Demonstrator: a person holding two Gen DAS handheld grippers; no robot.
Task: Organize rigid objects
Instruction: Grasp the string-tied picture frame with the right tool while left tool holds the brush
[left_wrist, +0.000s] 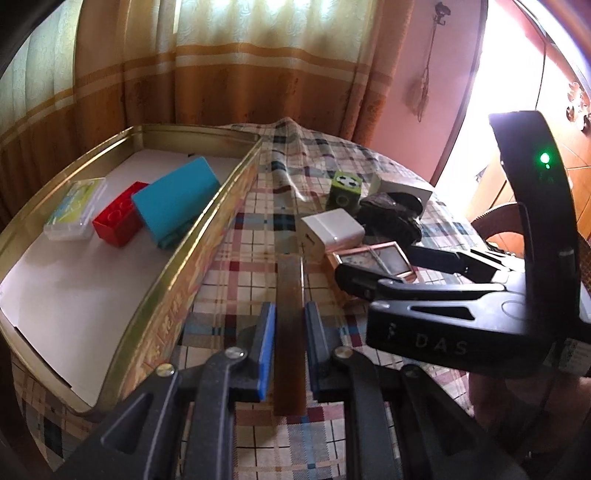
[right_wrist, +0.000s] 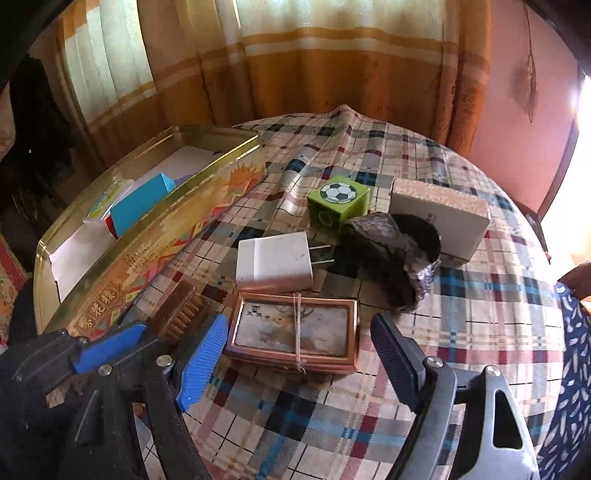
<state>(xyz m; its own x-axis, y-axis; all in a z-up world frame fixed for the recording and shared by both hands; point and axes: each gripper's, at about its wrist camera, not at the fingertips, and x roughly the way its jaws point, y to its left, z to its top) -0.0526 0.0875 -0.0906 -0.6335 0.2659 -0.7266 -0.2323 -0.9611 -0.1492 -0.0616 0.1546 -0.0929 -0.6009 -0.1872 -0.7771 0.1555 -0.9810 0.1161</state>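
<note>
A plaid tablecloth (right_wrist: 480, 325) spreads beneath and ahead of both grippers. Beyond them, orange-and-cream striped curtains (left_wrist: 229, 62) hang across the back. A pink wall (left_wrist: 399, 74) rises ahead-right of the left gripper, a feathered hanging ornament (left_wrist: 424, 85) against it

it was a home, likely a living room: a plaid tablecloth (right_wrist: 461, 314) covered the table, orange curtains (right_wrist: 314, 74) hung behind, and a pink wall (right_wrist: 517, 140) carried a hanging ornament (left_wrist: 421, 92).
</note>
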